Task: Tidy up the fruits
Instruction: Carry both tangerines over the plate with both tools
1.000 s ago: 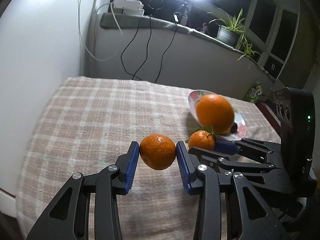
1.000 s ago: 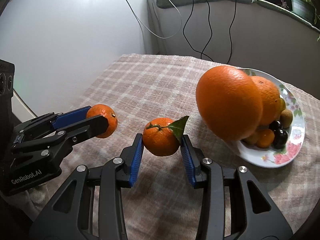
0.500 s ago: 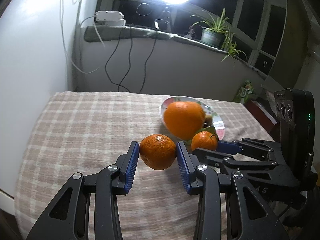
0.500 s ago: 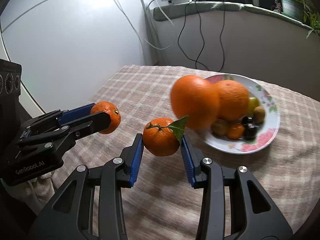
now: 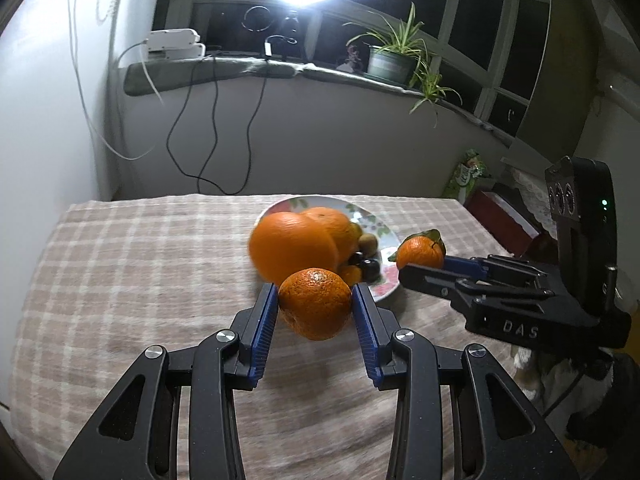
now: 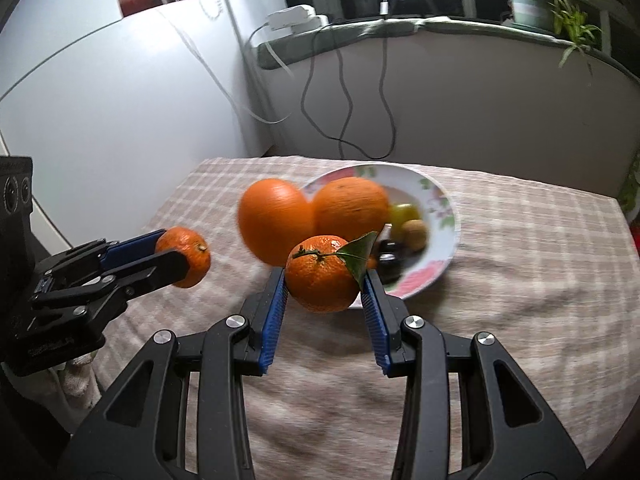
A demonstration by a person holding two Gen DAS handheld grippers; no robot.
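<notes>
Above the checked-cloth counter [image 5: 120, 280], the left gripper [image 5: 315, 306] is clamping a bare mandarin [image 5: 315, 303] and the right gripper [image 6: 325, 276] is clamping a leafy mandarin [image 6: 320, 274]. Two big oranges [image 6: 276, 220] are resting at the near-left rim of one flowered plate [image 6: 438, 208] (smaller fruits, perhaps five, blurred, are sitting inside). Bare cloth is lying open left of the plate, up to the wall-side edge.

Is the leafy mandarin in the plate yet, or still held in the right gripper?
Held. The leafy mandarin sits clamped between the right gripper's blue pads, in the air in front of the plate.
</notes>
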